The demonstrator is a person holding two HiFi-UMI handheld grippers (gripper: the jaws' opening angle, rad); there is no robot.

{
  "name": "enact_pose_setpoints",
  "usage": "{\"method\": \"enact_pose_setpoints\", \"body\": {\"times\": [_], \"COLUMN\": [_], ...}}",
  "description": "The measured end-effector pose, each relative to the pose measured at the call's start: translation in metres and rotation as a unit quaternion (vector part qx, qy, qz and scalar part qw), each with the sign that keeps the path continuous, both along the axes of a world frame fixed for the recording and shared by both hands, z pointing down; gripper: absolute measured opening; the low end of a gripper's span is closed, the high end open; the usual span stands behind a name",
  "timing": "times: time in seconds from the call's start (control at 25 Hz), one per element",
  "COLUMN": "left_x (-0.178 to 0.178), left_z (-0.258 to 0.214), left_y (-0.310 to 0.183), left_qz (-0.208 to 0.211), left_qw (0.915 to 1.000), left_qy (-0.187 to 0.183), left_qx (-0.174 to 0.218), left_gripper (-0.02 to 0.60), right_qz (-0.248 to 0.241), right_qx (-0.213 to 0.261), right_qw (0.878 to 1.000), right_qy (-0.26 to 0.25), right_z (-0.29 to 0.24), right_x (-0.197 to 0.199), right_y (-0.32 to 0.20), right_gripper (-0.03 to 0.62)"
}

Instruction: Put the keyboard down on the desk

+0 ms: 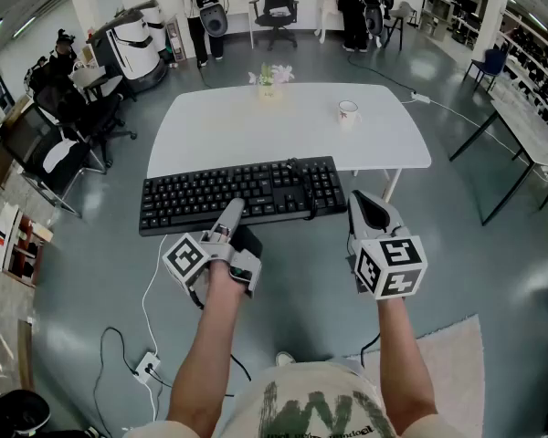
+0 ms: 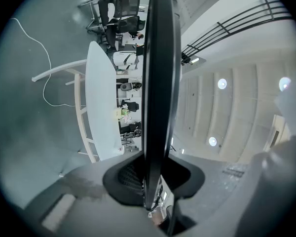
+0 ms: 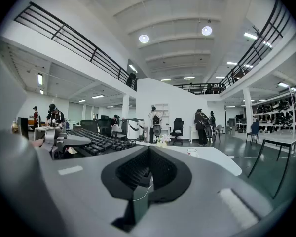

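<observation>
A black keyboard (image 1: 242,194) hangs in the air in front of the near edge of the white desk (image 1: 292,121), lying roughly level. My left gripper (image 1: 230,215) is shut on its front edge near the middle. In the left gripper view the keyboard (image 2: 160,83) shows edge-on, running up from between the jaws of the left gripper (image 2: 153,181). My right gripper (image 1: 370,210) floats just right of the keyboard's right end, apart from it and shut on nothing. The right gripper view shows the right gripper (image 3: 147,174) with jaws together, the keyboard (image 3: 96,142) to its left.
On the desk stand a white mug (image 1: 348,111) at the right and a small flower pot (image 1: 268,76) at the far edge. Office chairs (image 1: 68,126) crowd the left. Another table (image 1: 530,126) stands at the right. A power strip (image 1: 147,366) and cables lie on the floor.
</observation>
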State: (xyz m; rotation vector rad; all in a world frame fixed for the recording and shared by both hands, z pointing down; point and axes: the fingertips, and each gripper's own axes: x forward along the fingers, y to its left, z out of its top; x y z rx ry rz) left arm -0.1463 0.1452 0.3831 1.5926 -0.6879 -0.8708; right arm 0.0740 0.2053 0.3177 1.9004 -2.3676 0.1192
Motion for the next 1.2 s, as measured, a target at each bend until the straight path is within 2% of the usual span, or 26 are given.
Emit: {"method": "enact_pose_setpoints", "body": {"times": [0.8, 1.2], "left_x": [0.001, 0.028], "left_z": [0.020, 0.032], "left_y": [-0.008, -0.073], "left_qz": [0.001, -0.003], "left_qw": [0.9999, 0.9998], "left_qy": [0.010, 0.005], "left_qx": [-0.010, -0.018], "left_gripper": [0.086, 0.086], "right_qz": [-0.006, -0.018], "right_qx": [-0.013, -0.023], "right_qw": [1.000, 0.999], "right_qy": [-0.009, -0.018], "right_z": [0.023, 0.040], "right_x": [-0.003, 0.023], "right_y": [-0.011, -0.079], "right_gripper": [-0.002, -0.001]}}
